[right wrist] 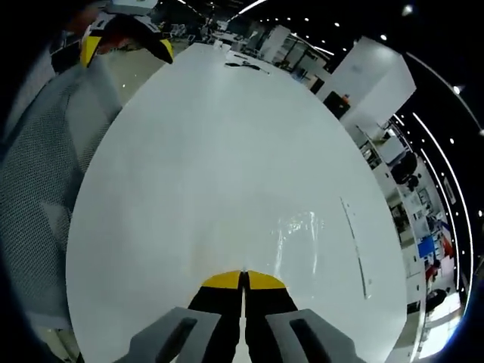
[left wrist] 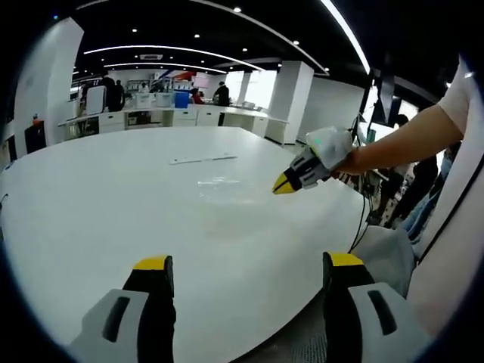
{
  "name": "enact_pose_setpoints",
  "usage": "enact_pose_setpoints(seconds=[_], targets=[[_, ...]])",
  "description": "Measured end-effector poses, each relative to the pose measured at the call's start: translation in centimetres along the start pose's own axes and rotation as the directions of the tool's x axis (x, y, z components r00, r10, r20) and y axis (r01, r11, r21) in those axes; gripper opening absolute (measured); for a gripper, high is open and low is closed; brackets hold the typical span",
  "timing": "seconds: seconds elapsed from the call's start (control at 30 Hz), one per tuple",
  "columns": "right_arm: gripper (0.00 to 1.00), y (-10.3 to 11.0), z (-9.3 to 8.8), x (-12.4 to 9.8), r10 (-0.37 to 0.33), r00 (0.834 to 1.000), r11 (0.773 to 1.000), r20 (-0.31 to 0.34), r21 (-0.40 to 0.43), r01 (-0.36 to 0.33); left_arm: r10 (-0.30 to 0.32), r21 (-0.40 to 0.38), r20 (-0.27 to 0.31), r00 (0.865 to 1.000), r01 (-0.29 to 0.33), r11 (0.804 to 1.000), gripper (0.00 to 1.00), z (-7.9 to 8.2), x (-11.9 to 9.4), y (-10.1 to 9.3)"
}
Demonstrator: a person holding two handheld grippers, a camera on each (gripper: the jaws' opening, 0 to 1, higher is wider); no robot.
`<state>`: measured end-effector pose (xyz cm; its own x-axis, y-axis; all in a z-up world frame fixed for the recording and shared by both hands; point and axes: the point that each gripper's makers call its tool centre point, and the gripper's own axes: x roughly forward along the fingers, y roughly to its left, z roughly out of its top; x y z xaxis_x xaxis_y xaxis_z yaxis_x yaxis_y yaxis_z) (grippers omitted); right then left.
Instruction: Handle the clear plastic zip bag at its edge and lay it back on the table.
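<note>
So the left gripper hangs at 6 o'clock, jaws wide apart, nothing in them. Right gripper is pinched together, empty too. The zip bag lies flat on the table at its 1 o'clock, so it looks basically done.

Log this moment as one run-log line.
left gripper: open, over table | right gripper: shut, empty, near bag | bag: flat on table, untouched

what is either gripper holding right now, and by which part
Nothing. The left gripper is open over bare table. The right gripper is shut with nothing between its tips; the clear zip bag lies flat just beyond them.
</note>
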<state>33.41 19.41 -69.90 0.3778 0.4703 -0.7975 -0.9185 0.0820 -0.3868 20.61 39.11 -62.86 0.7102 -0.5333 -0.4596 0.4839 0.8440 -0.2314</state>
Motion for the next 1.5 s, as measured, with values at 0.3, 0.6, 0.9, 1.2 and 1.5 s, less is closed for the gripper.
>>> enact_pose_setpoints(seconds=[0.3, 0.6, 0.9, 1.2, 1.5], targets=[[0.00, 0.1, 1.7, -2.3, -0.002, 0.999, 0.999, 0.037, -0.032, 0.003, -0.023, 0.033, -0.002, 1.000, 0.023, 0.999, 0.77, 0.6, -0.1, -0.5], [0.00, 0.5, 3.3, -4.2, -0.001, 0.998, 0.998, 0.068, -0.069, 0.005, -0.041, 0.075, -0.008, 0.999, 0.041, 0.996, 0.72, 1.4, -0.6, -1.6], [0.00, 0.6, 4.5, -6.4, -0.004, 0.996, 0.996, 0.092, -0.093, 0.012, -0.057, 0.128, -0.012, 0.998, 0.058, 0.990, 0.68, 2.5, -0.9, -2.1], [0.00, 0.8, 5.1, -8.5, -0.002, 0.994, 0.995, 0.110, -0.102, 0.013, -0.076, 0.183, -0.024, 0.997, 0.079, 0.980, 0.65, 3.7, -1.2, -3.0], [0.00, 1.3, 5.8, -10.2, 0.007, 0.992, 0.994, 0.127, -0.107, 0.007, -0.097, 0.252, -0.053, 0.994, 0.107, 0.962, 0.61, 4.5, -1.3, -3.8]])
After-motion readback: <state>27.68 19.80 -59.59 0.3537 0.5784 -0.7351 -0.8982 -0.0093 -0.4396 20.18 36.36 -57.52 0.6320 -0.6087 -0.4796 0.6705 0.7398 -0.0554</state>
